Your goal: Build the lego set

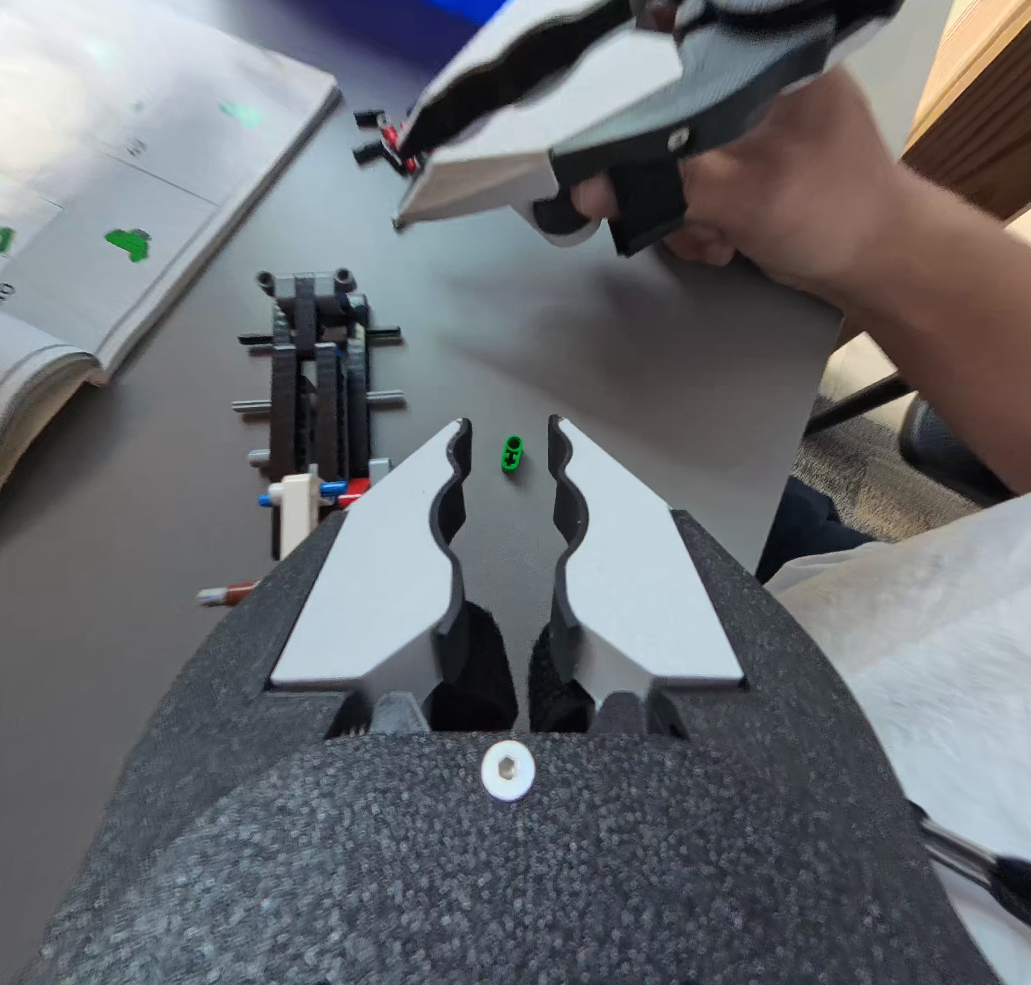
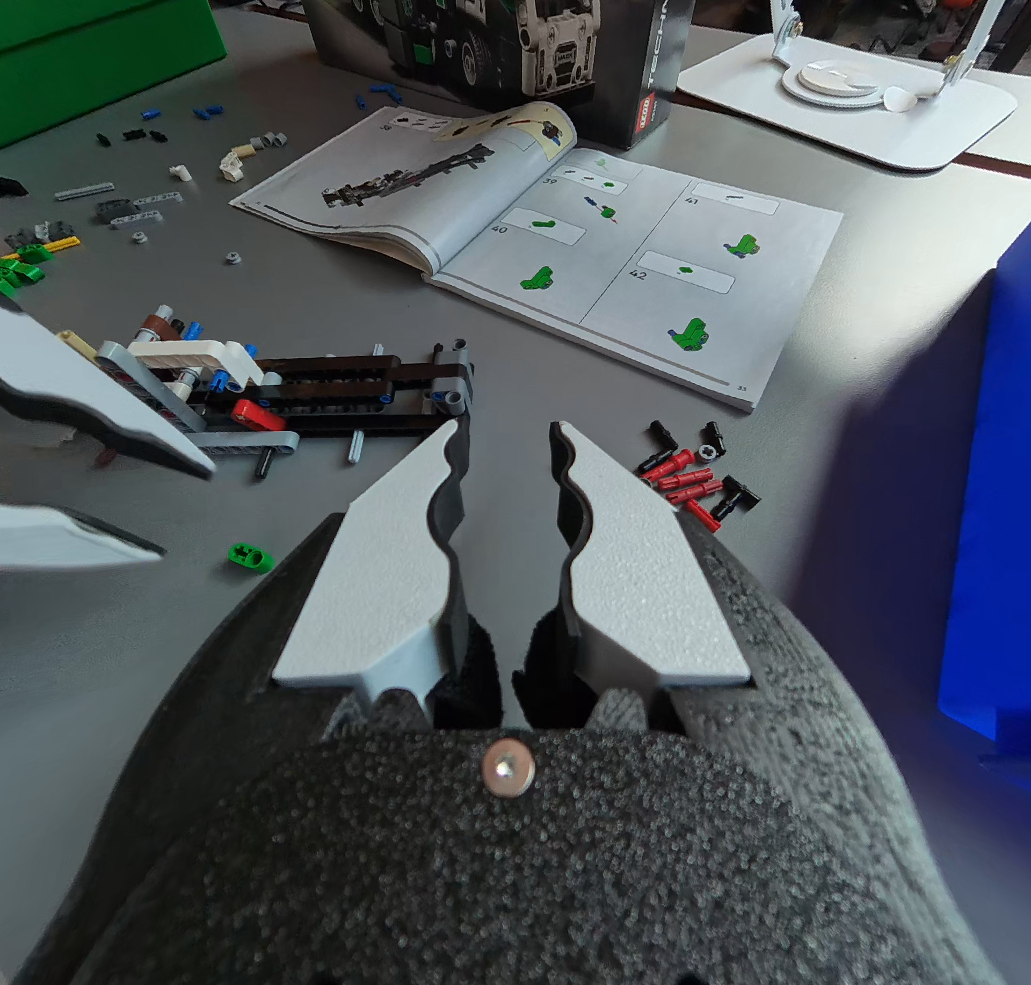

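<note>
A small green connector piece (image 1: 512,454) lies on the grey table, just beyond and between the tips of my open, empty left gripper (image 1: 509,428); it also shows in the right wrist view (image 2: 251,557). The long black and grey partly built frame (image 1: 318,378) lies left of that gripper and shows in the right wrist view (image 2: 312,394). My right gripper (image 2: 505,433) is open and empty above bare table, with a pile of red and black pins (image 2: 697,478) to its right. In the left wrist view the right gripper (image 1: 407,177) hovers over those pins (image 1: 385,141).
An open instruction booklet (image 2: 558,244) lies behind the frame, with the set's box (image 2: 502,26) and a white stand base (image 2: 848,104) farther back. Loose pieces (image 2: 128,199) are scattered at the left near a green bin (image 2: 95,37). A blue box (image 2: 993,484) stands at the right.
</note>
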Action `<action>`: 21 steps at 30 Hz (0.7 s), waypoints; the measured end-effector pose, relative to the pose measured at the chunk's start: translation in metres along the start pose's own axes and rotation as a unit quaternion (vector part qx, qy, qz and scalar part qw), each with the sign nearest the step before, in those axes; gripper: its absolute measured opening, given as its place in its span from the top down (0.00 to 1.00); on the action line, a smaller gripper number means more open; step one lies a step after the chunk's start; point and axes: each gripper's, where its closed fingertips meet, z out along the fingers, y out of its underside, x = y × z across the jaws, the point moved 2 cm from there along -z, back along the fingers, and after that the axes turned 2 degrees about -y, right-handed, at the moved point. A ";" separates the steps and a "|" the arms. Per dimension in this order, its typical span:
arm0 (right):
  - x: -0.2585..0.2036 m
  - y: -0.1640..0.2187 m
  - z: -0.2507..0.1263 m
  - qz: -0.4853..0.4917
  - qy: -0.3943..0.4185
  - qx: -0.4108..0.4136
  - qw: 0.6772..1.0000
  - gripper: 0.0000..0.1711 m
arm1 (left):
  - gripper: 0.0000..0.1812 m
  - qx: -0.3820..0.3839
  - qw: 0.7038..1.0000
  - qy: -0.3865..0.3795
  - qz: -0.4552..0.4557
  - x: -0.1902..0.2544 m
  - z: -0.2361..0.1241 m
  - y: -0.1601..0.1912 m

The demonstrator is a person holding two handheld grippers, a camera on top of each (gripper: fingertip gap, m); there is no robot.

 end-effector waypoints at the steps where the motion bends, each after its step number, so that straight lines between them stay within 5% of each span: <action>1: 0.001 0.000 0.000 0.005 -0.002 0.002 1.000 0.83 | 0.86 0.026 1.000 0.003 -0.011 -0.007 -0.016 -0.009; 5: 0.003 -0.001 -0.002 0.021 -0.008 0.008 1.000 0.83 | 0.83 0.032 0.993 -0.100 -0.058 -0.110 -0.091 -0.002; 11: 0.004 0.000 -0.001 0.026 -0.007 0.003 1.000 0.83 | 0.82 -0.069 0.924 -0.300 -0.229 -0.302 -0.173 0.111; 21: 0.006 0.002 0.001 0.034 -0.007 -0.005 0.999 0.83 | 0.88 -0.114 0.837 -0.428 -0.320 -0.380 -0.183 0.171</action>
